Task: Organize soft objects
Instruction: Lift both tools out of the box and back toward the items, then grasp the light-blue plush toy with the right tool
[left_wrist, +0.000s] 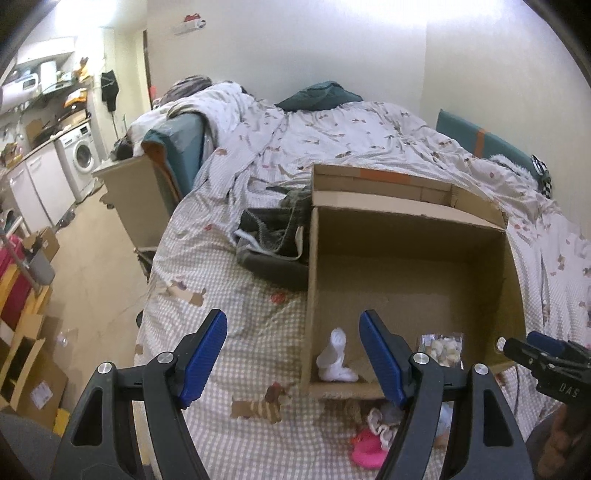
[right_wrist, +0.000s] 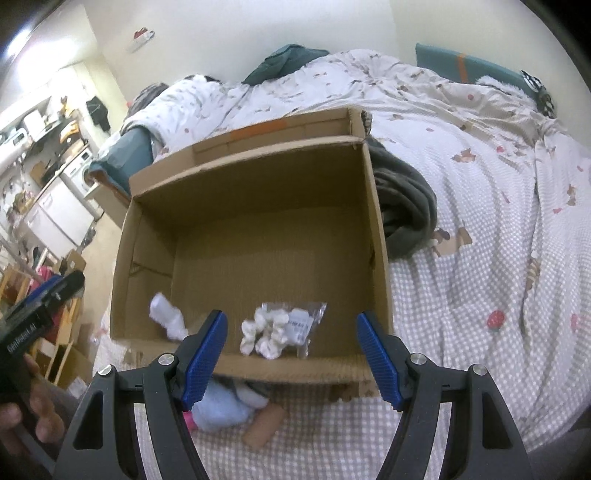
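Observation:
An open cardboard box (left_wrist: 509, 273) (right_wrist: 376, 206) stands on the bed. Inside lie a white sock (left_wrist: 336, 356) (right_wrist: 166, 319) and a clear bag of white puffs (left_wrist: 443, 347) (right_wrist: 277, 328). Before the box's near wall lie a pink soft toy (left_wrist: 365, 448), a light blue soft item (right_wrist: 221, 410) and a tan roll (right_wrist: 266, 424). My left gripper (left_wrist: 293, 356) is open and empty above the box's near left corner. My right gripper (right_wrist: 291, 356) is open and empty above the box's near wall; it also shows at the right edge of the left wrist view (left_wrist: 532, 349).
The bed has a checked dog-print duvet (right_wrist: 480, 280). Dark clothes (left_wrist: 273, 236) lie left of the box and a grey garment (right_wrist: 406, 206) lies right of it. A washing machine (left_wrist: 79, 155), cabinets and cardboard boxes (left_wrist: 33, 373) stand on the floor at left.

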